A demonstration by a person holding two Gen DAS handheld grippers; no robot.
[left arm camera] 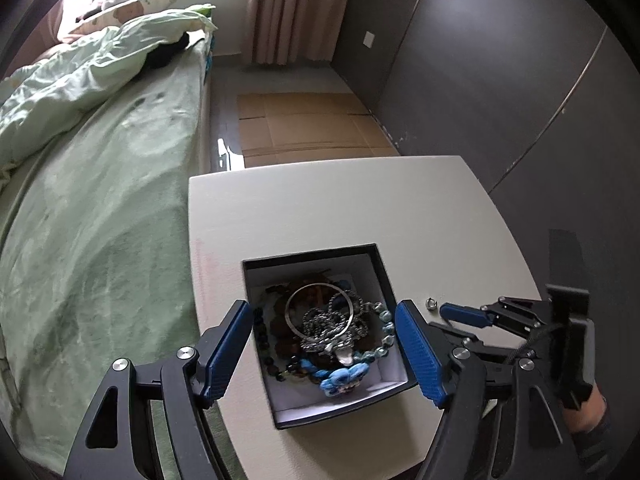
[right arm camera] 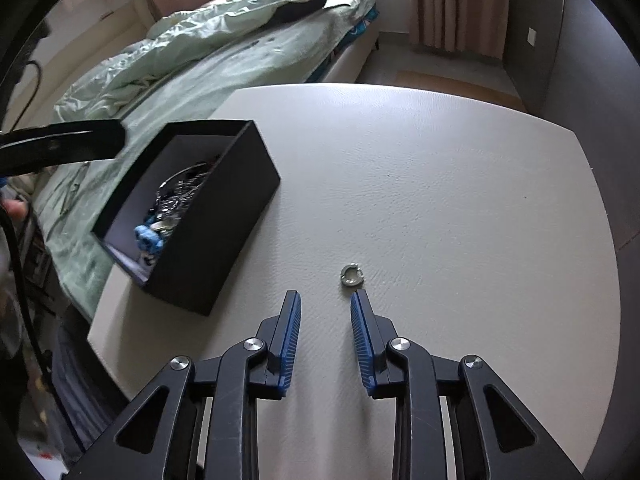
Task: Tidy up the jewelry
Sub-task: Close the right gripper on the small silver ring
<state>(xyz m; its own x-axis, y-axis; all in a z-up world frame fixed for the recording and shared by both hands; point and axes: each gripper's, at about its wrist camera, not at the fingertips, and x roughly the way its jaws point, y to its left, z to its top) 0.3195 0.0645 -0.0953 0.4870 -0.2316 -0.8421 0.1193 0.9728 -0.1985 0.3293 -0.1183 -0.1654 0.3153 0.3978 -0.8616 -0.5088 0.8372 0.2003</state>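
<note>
On the white table [right arm camera: 440, 168], the black box [right arm camera: 224, 216] of heaped jewelry [left arm camera: 324, 328] sits by the bed-side edge under the spread, empty left gripper [left arm camera: 324, 344], while the right gripper [right arm camera: 325, 300], parted and empty, points at the silver ring [right arm camera: 351, 276] just beyond its fingertips.

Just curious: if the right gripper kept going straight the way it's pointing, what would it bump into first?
Probably the small silver ring on the white table. It lies just past the tip of one open finger, slightly off the centre line, so the right gripper might graze it.
</note>
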